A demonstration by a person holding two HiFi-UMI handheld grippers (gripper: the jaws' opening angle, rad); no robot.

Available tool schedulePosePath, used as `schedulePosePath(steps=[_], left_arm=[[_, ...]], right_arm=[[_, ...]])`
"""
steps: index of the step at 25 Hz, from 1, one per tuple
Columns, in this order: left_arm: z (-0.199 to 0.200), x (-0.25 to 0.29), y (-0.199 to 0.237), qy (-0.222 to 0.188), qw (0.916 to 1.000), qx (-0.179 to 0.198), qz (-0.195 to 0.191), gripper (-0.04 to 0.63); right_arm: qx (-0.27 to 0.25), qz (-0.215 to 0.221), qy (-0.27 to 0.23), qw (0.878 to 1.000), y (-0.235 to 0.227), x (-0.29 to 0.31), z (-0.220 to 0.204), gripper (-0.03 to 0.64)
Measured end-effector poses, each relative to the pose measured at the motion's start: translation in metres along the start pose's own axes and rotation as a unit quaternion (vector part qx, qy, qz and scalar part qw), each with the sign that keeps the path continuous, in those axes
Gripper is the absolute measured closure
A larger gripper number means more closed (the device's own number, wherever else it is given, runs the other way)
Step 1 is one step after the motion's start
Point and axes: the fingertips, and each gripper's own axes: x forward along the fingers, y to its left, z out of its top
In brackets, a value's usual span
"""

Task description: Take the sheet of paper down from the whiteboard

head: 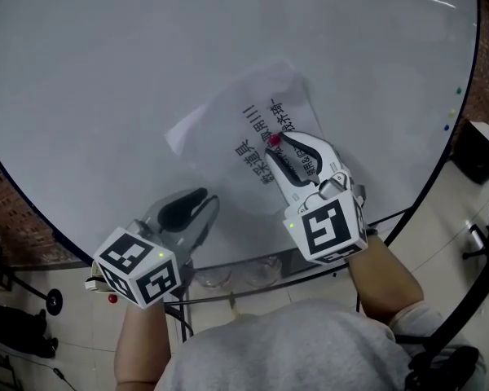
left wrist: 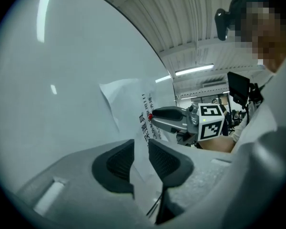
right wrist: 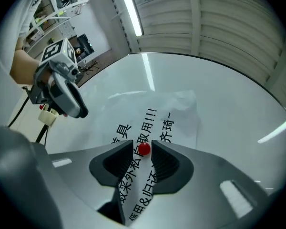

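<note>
A white sheet of paper with black print hangs crooked on the whiteboard, pinned by a small red magnet. My right gripper points at the board with its jaws apart on either side of the red magnet; the pads do not squeeze it. My left gripper is lower left, at the sheet's bottom edge. In the left gripper view the paper runs down between the left gripper pads, with a gap showing on both sides. The right gripper also shows there, at the magnet.
A ledge runs along the board's lower edge. Small coloured magnets sit near the board's right rim. A black stand and cables stand on the tiled floor to the right. A small red thing shows beside the left gripper's cube.
</note>
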Motion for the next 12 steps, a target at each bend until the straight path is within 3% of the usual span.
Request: schedulePosePath(steps=[5, 12], left_arm=[[0.024, -0.006, 0.020, -0.028, 0.9988, 0.016, 0.036, 0.463], [0.040, -0.007, 0.035, -0.049, 0.9969, 0.011, 0.060, 0.460]], right_arm=[[-0.001, -0.011, 0.000, 1.000, -0.004, 0.003, -0.003, 0.532], [-0.005, -0.015, -0.004, 1.000, -0.004, 0.002, -0.002, 0.537]])
